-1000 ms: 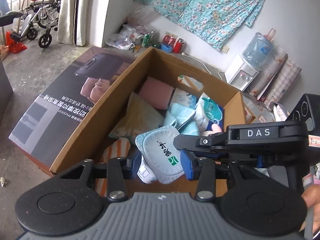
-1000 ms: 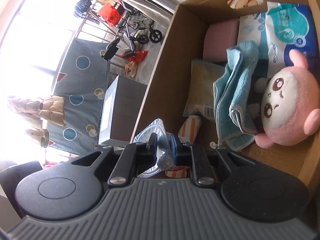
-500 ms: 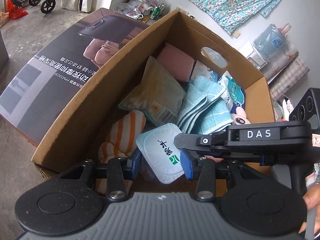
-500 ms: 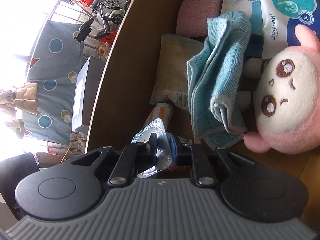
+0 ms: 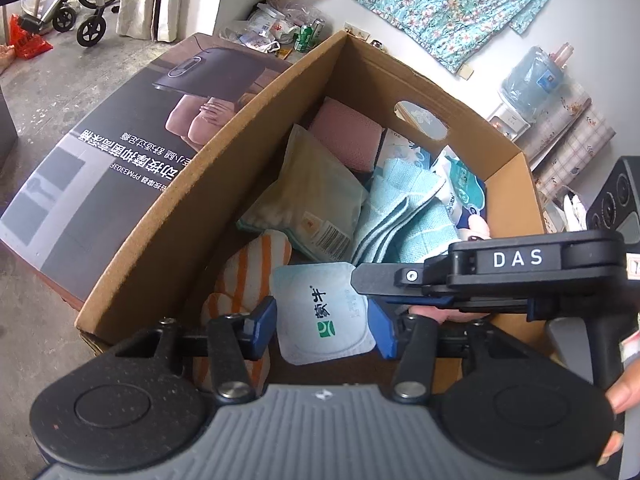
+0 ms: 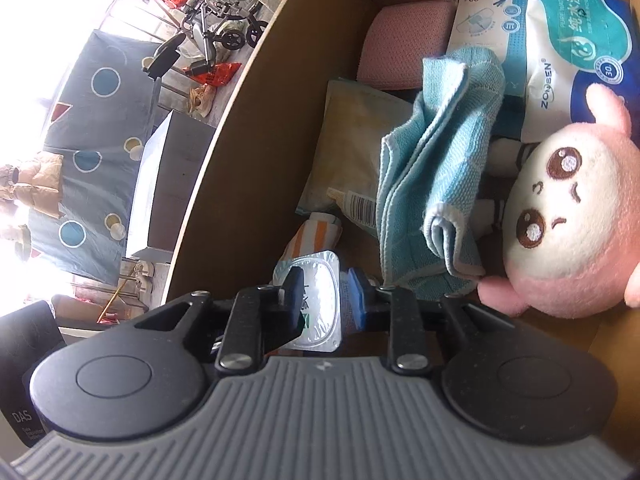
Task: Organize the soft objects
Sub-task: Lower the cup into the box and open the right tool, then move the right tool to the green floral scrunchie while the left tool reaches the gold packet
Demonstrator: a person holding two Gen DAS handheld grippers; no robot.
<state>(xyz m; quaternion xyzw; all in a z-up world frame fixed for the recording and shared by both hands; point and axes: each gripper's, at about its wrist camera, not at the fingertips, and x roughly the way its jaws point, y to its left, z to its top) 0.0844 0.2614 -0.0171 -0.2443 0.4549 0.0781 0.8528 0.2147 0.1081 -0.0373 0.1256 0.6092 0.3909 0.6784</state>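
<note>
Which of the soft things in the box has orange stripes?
The rolled striped cloth against the cardboard box's near-left wall, beside the white pouch. The towel is blue; the folded cloth is pink.

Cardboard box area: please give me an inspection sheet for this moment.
Surface: concrete floor; open cardboard box standing on it.
Job's things: white pouch low in the box, beside striped cloth; blue towel, pink plush, beige pack, pink cloth, wipes pack inside.
Clutter: cans and bags by the wall.
Grippers: left gripper and right gripper: jaws have just been opening, the pouch between them, pads apparently clear.
Cables: nothing seen.
Surroundings: wheelchair, water dispenser, floral cloth, printed carton.
</note>
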